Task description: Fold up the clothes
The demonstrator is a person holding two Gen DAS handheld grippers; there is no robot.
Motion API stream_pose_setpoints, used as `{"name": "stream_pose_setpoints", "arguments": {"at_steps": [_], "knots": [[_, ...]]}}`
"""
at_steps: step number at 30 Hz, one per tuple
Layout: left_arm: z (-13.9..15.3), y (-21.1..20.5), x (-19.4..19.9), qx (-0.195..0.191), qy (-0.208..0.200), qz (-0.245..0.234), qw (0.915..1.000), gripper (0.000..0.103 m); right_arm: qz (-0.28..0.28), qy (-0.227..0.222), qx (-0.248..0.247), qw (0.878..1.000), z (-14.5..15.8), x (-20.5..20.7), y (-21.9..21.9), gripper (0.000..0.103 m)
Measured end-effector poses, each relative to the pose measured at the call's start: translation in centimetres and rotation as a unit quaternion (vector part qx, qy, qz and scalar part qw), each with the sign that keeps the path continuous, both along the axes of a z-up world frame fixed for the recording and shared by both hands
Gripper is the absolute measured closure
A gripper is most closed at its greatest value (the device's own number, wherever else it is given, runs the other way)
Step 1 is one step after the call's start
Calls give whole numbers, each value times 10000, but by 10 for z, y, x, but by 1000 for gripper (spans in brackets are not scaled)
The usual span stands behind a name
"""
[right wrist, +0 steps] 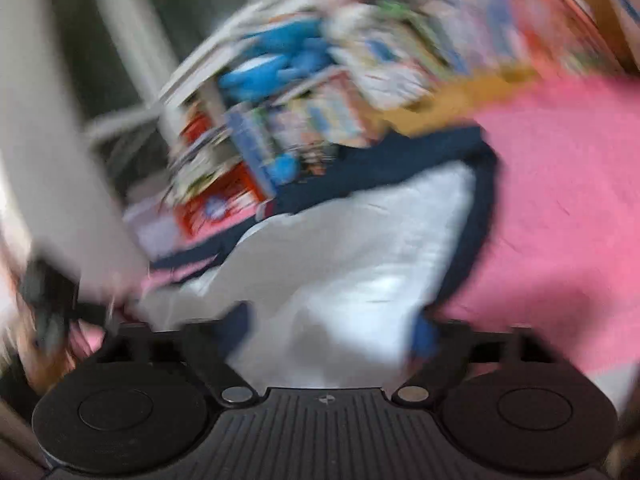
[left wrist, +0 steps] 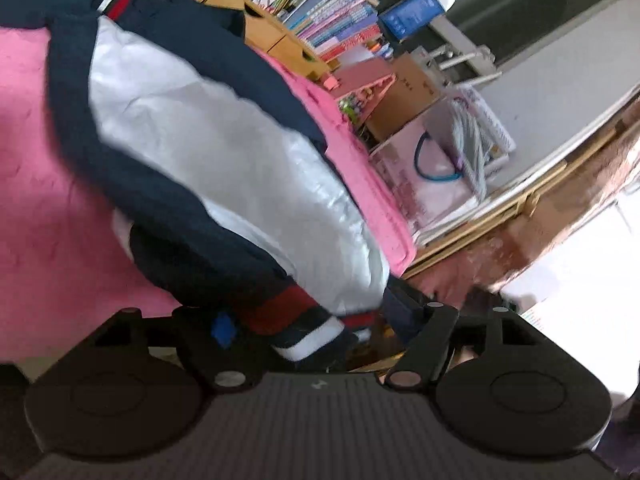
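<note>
A navy jacket with a shiny white lining [left wrist: 208,152] and red-white-navy striped cuffs lies across a pink bedspread [left wrist: 36,208]. My left gripper [left wrist: 316,328] is shut on the jacket's striped hem and holds that end lifted. In the blurred right wrist view the jacket [right wrist: 352,248] stretches from the bed toward my right gripper [right wrist: 328,336], whose fingers close on the white lining and navy edge. The fingertips of both grippers are hidden by cloth.
Shelves of books [left wrist: 320,8] and wooden drawers [left wrist: 276,36] stand behind the bed. Cardboard boxes and a pink bag [left wrist: 432,160] sit on the floor beside it. The bed's edge [left wrist: 384,200] runs along the right of the jacket. Books [right wrist: 320,100] show blurred in the right wrist view.
</note>
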State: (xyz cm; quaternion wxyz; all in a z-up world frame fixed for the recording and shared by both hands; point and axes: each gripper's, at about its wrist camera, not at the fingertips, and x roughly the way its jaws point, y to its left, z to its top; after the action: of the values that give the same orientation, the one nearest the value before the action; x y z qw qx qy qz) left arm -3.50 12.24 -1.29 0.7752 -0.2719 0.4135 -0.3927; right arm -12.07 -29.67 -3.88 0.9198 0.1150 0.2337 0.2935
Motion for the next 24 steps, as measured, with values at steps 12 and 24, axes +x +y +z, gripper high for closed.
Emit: {"name": "stream_pose_setpoints", "arguments": {"at_steps": [12,24], "knots": [[28,-20,41,182,-219,165,9995,26,121,-1907,-1264,9734,18,-57,72,0],[19,-29,78,459,-63,488,9977,26,863,-2671,-2818,9175,-9,-96,100,11]]}}
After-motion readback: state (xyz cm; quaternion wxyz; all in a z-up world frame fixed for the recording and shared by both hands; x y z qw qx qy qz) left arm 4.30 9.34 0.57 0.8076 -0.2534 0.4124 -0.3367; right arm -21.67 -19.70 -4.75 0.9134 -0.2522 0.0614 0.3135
